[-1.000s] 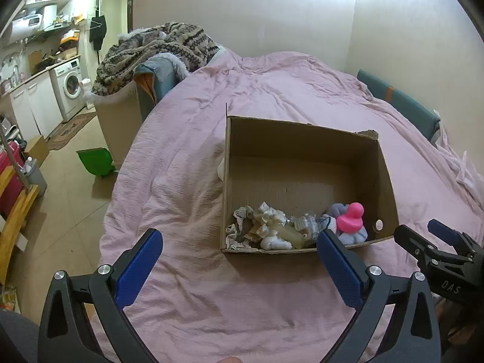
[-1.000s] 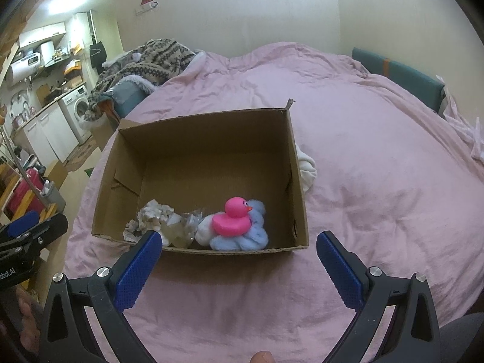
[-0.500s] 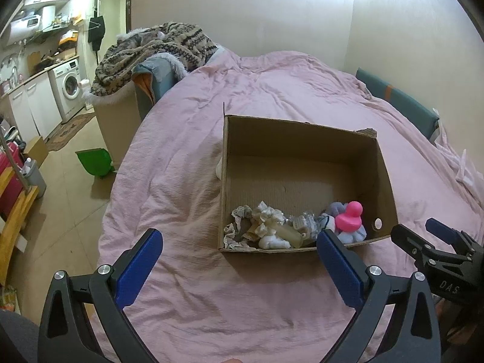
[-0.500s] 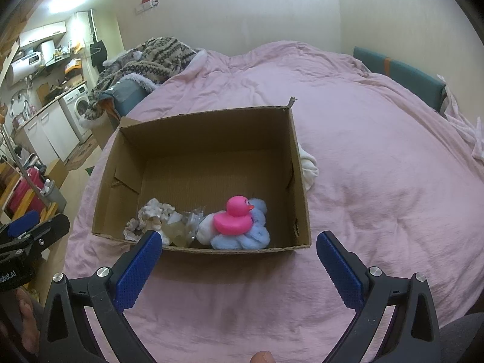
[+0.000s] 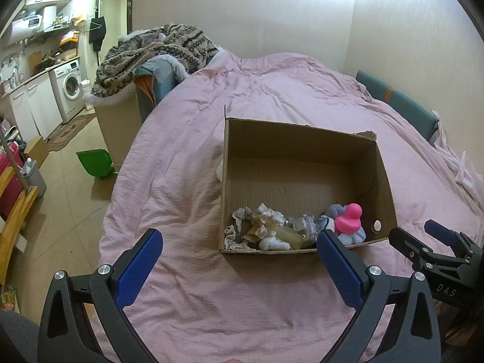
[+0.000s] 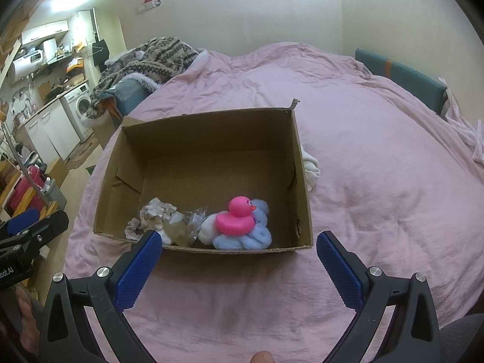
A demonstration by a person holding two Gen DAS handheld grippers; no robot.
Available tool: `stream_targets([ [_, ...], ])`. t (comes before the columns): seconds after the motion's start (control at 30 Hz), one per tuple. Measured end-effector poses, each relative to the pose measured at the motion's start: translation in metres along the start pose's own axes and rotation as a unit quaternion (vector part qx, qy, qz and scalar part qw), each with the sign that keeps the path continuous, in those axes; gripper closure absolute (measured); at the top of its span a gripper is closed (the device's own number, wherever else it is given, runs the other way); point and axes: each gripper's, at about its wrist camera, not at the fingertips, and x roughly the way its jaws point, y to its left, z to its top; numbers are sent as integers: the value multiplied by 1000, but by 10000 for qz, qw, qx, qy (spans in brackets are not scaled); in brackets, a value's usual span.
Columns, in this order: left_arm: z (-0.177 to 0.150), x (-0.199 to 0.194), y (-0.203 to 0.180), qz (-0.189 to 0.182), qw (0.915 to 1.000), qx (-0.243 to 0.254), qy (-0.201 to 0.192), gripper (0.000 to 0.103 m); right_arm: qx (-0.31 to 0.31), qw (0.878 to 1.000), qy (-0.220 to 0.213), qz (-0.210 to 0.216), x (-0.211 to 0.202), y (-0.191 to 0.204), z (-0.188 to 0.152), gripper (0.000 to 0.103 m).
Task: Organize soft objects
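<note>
You held both tools wide apart and empty over the near edge of the bed: the left tool and the right tool each framed the box between spread fingers, which I judge kept its contents in view while you chose the next item. The soft things lay bunched along the box's near wall, probably because that was the easiest reach. A pink duck sat on a blue puff at the right, with lace scraps and a crumpled clear bag toward the left. A white cloth lay outside, touching the box's right wall, likely not yet sorted. The pink duvet was rumpled and yielding. Far left stood a knit blanket, a washer and kitchen units.
</note>
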Motion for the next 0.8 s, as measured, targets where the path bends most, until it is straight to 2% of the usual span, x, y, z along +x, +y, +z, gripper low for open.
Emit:
stream_targets([
  [0.8, 0, -2, -2, -27, 10000, 36, -6, 1, 14, 10000, 14, 15, 1, 0, 1, 0],
])
